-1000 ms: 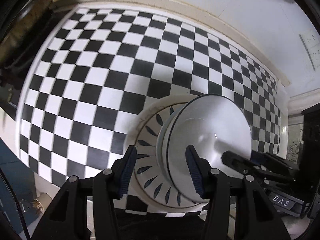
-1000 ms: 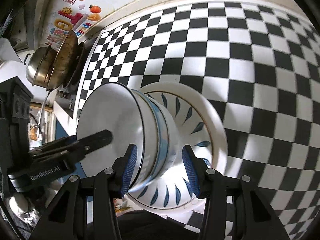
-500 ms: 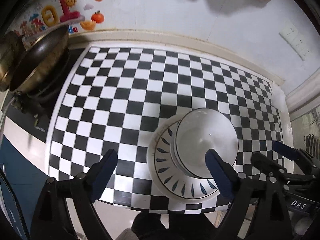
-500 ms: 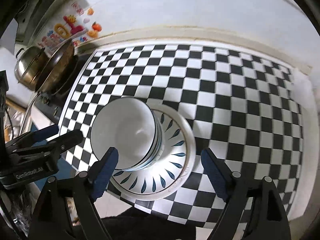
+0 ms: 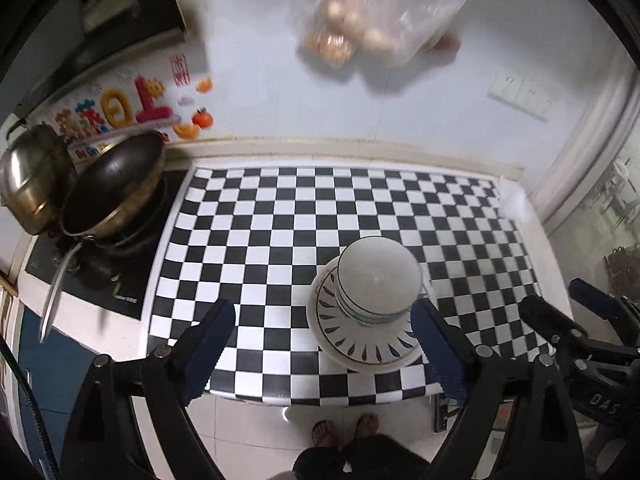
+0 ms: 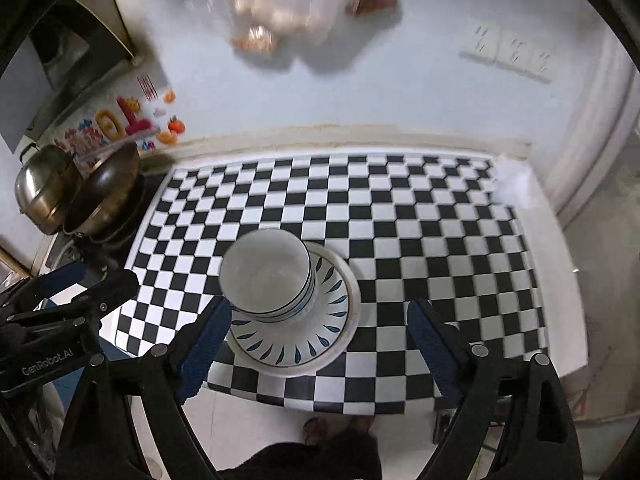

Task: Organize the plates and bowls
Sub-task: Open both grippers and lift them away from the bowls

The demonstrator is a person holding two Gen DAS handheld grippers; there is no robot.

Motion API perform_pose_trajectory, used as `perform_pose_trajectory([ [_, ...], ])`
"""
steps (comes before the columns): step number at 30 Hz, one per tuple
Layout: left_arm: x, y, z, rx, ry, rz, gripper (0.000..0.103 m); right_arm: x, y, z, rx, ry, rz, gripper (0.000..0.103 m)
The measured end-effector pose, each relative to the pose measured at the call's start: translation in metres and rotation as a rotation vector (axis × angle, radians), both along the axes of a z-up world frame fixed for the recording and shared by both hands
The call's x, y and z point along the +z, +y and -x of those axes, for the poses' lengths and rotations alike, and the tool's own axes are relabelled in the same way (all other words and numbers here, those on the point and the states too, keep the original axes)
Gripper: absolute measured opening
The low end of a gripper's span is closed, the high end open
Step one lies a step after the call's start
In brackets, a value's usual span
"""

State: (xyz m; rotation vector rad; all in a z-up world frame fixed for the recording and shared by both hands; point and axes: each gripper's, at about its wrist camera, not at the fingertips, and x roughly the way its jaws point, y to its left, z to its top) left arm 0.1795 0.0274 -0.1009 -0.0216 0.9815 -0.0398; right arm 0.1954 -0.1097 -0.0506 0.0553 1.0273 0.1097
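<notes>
A stack of white bowls [image 5: 378, 276] [image 6: 264, 276] with thin blue rim lines sits on leaf-patterned plates [image 5: 360, 344] [image 6: 320, 336] near the front edge of the checkered counter [image 5: 280, 220]. My left gripper [image 5: 320, 320] hovers high above the stack, open and empty. My right gripper [image 6: 320, 312] is also high above it, its jaws opening wide with nothing between them. Each gripper shows at the edge of the other's view: the right gripper [image 5: 560, 320] and the left gripper [image 6: 80, 296].
A dark wok [image 5: 112, 192] and a steel pot [image 5: 32, 184] sit on the stove at the left. A plastic bag of eggs [image 5: 372, 12] hangs on the wall beside sockets [image 5: 520, 94]. A person's feet [image 5: 344, 432] stand below the counter edge.
Both grippers opened off the bowl stack and rose well above it, so the whole counter now shows. The bowls stay on the plates.
</notes>
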Motion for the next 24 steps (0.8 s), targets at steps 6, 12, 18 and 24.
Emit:
perform_pose_trajectory([
  [6, 0.037, 0.001, 0.055, 0.033, -0.065, 0.004, 0.09, 0.059, -0.001, 0.061, 0.003, -0.123, 0.036, 0.093],
  [12, 0.056, -0.006, 0.104, 0.061, -0.087, -0.014, 0.09, 0.095, -0.006, 0.113, 0.04, -0.186, 0.028, 0.093],
  [18, 0.065, -0.011, 0.145, 0.089, -0.099, -0.042, 0.09, 0.113, -0.009, 0.154, 0.078, -0.197, 0.029, 0.094],
  [24, 0.073, -0.013, 0.174, 0.104, -0.117, -0.045, 0.09, 0.123, -0.015, 0.186, 0.092, -0.211, 0.03, 0.094],
])
